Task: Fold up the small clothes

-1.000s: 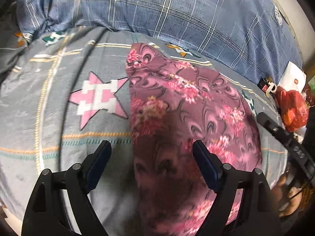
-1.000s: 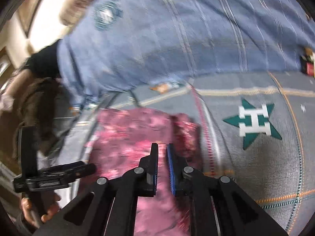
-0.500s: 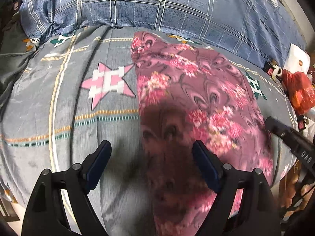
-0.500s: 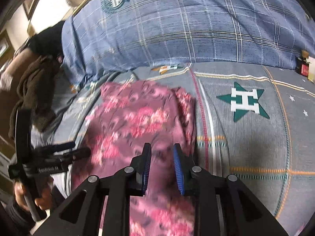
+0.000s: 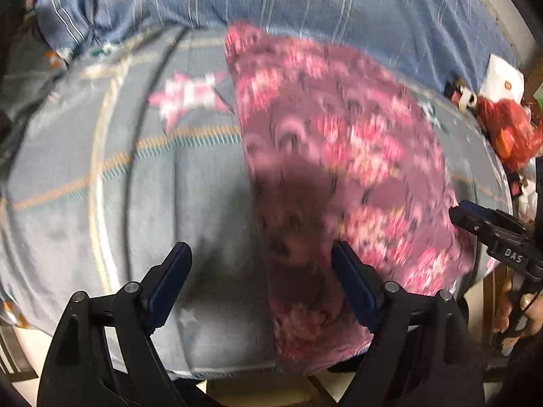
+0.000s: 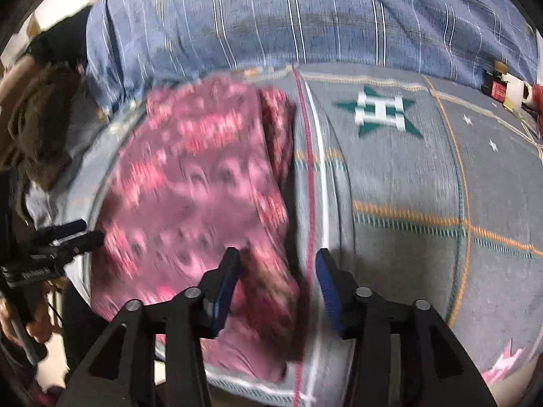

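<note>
The right gripper [image 6: 276,283], nearly clenched a second ago, had now released its jaws wide, and the left gripper [image 5: 261,283] stayed open too. The pink flowered cloth garment [image 5: 339,169] lay free on the grey star-patterned bed sheet [image 5: 118,186] between and ahead of both jaws, so one fold seemed finished

Each black gripper [image 5: 261,281] has blue pads [image 6: 327,279] and silver screws [image 5: 391,286].
</note>
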`<state>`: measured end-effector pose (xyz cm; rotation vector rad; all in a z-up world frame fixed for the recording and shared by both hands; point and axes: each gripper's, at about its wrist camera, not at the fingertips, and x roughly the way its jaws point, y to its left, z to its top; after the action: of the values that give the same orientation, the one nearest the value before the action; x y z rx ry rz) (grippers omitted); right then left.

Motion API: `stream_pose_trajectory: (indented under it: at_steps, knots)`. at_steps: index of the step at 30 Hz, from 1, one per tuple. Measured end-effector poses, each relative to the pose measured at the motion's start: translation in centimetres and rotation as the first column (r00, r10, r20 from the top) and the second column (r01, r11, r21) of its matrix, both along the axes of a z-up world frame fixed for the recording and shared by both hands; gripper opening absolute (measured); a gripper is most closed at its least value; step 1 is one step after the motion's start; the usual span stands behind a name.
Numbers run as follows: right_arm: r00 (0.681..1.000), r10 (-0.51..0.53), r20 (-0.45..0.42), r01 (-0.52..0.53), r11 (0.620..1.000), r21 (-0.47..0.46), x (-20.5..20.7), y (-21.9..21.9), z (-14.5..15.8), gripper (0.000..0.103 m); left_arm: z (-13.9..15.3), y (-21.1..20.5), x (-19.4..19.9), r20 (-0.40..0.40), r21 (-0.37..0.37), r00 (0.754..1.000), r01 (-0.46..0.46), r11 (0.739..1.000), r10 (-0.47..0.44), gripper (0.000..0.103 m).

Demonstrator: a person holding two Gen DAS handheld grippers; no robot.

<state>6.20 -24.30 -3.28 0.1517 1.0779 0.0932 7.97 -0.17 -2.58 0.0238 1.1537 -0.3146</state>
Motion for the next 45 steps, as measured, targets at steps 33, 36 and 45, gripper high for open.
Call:
stream_pose_trajectory:
  at_steps: [33,36,45]
  knots:
    - [0.983,0.028,0.18,0.049,0.911,-0.409,-9.3,4.0,4.7,0.099,4.3,0.6,-8.0,0.346,0.17,0.937,-0.022,0.985,-0.038,0.086]
    - [0.982,0.037,0.187,0.043,0.912,-0.407,-9.5,4.3,5.0,0.099,4.1,0.7,-8.2,0.343,0.172,0.939,-0.032,0.985,-0.03,0.086]
    - [0.984,-0.007,0.181,0.076,0.924,-0.375,-9.3,3.6,4.9,0.099,3.8,0.2,-9.1,0.332,0.174,0.942,-0.01,0.985,-0.049,0.086]
